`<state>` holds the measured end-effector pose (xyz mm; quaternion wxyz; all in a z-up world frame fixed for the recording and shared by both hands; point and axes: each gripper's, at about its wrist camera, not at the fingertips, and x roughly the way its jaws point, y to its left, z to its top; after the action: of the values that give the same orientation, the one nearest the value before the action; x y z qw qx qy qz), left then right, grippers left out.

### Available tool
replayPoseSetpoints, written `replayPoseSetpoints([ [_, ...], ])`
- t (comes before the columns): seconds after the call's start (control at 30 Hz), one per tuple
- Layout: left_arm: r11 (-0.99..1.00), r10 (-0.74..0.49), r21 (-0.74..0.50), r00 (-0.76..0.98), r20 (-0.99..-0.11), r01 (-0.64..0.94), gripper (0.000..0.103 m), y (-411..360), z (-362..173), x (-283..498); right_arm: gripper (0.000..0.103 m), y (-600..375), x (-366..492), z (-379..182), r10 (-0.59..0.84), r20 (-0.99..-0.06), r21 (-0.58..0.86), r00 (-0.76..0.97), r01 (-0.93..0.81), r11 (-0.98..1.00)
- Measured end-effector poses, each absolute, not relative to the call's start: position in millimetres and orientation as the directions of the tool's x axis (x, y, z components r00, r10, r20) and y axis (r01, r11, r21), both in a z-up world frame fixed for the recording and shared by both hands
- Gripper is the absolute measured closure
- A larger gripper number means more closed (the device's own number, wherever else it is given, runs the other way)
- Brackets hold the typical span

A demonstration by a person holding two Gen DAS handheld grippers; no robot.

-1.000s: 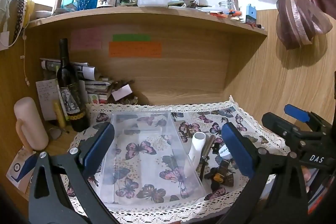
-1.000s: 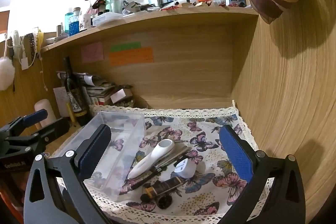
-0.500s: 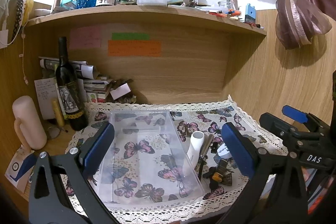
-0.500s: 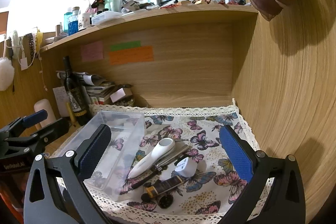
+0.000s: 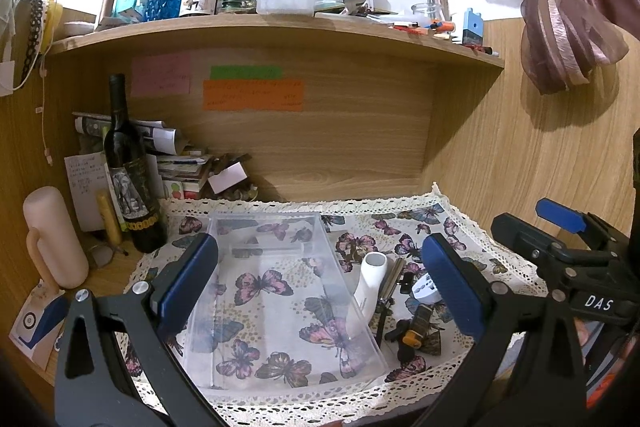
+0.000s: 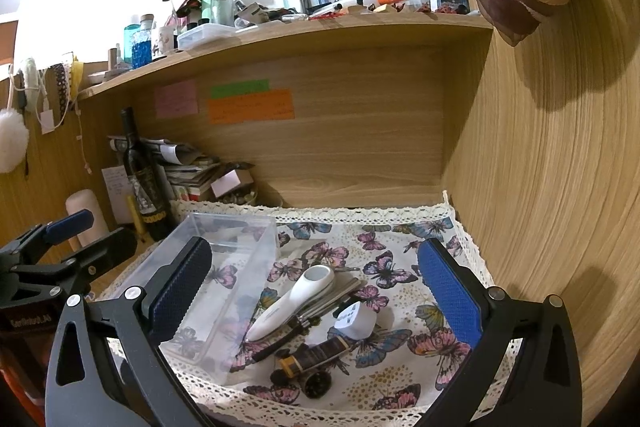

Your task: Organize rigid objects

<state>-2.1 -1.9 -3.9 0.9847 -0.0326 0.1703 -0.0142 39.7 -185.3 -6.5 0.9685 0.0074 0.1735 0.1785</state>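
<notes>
We hold both tongs spread wide and empty above the front edge of the butterfly cloth [image 6: 400, 227] on the worktop. The clear plastic box [image 5: 280, 279] is our landmark. The left tongs [image 5: 320, 283] frame the box, which lies between their blue pads, below and ahead of them. Just right of the box lies the white handheld device [image 6: 292, 303], resting on thin metal tools [image 6: 336, 295]; beyond those, farther from the box, sit the white cube adapter [image 6: 356, 319] and a dark tube [image 6: 316, 355]. The right tongs [image 6: 316, 287] frame this cluster between their pads, touching none of it. A wine bottle [image 5: 128, 171] stands behind the box's left side.
</notes>
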Motion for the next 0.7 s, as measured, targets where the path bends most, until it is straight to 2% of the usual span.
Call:
replayPoseSetpoints([
  [0.7,0.997,-0.057,-0.073,0.942,-0.332,0.034,0.0,-3.9,-4.2,-2.4,0.0,-183.9,39.0,-7.0,0.347,-0.336,0.074,0.876,-0.343,0.937],
])
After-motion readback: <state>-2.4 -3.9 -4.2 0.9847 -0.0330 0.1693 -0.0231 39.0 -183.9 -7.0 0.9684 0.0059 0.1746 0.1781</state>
